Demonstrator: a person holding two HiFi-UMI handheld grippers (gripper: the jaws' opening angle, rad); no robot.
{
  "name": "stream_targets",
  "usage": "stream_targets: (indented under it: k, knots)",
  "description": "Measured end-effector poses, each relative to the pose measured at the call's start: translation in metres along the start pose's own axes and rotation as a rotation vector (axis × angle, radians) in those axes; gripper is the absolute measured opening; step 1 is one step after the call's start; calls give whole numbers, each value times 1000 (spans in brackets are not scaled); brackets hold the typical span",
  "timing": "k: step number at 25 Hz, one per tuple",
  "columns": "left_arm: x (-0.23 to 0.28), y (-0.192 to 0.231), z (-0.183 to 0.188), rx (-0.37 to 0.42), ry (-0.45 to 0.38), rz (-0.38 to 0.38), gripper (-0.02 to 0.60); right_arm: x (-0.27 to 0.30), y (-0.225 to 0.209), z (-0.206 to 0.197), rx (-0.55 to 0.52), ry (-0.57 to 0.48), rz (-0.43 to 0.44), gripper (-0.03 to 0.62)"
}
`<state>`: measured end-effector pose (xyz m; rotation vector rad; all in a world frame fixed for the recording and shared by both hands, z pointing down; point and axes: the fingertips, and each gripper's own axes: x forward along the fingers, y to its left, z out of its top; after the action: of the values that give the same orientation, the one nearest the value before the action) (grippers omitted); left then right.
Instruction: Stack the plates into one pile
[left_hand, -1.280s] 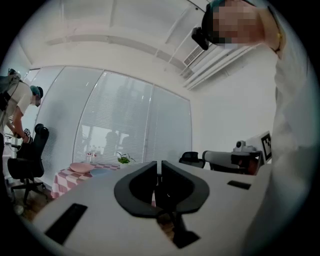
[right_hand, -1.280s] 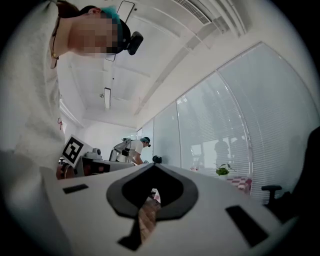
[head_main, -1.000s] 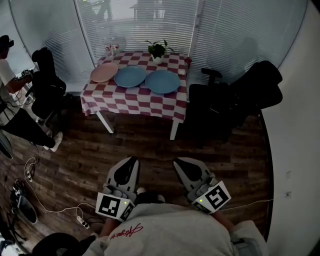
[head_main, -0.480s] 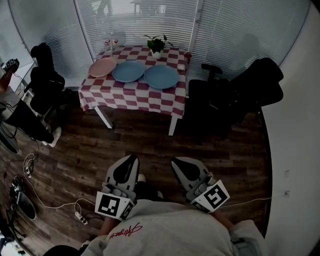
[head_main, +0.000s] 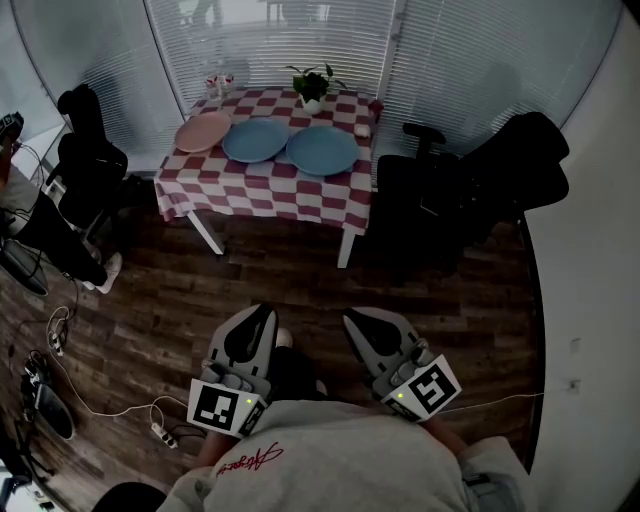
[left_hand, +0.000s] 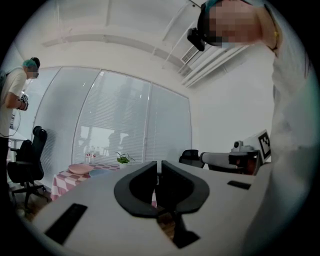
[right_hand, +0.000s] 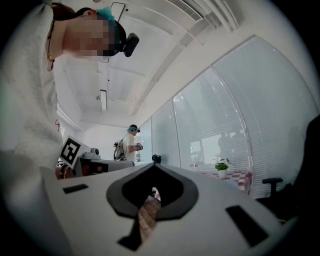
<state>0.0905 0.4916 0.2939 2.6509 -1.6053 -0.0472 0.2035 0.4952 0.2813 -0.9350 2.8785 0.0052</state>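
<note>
Both tools are closed and empty: the left gripper (head_main: 263, 315) and the right gripper (head_main: 352, 320) have their jaws pressed together with nothing between them, and they are held low, close to the person's body. The plates lie well ahead of the tips in a row, not yet stacked: a pink plate (head_main: 203, 131) ahead to the left, a first blue plate (head_main: 254, 140) next to it, and a second blue plate (head_main: 323, 150) almost straight ahead. They rest on a checked table (head_main: 262, 192), with a wide wooden floor (head_main: 300, 290) between it and the grippers. Compared with a second ago, the table has only slid a little upward in the head view, and the grippers sit as before. I judge that the approach has hardly begun.
</note>
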Motion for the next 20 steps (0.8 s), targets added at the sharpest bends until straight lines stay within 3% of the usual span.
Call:
stream_targets:
  k: [8, 20]
  knots:
    - [15, 24, -4, -35, -2, 22, 38, 23, -12, -12, 24, 43, 1, 11]
    - [59, 63, 2, -35, 5, -3, 38, 70, -41, -14, 14, 56, 10, 11]
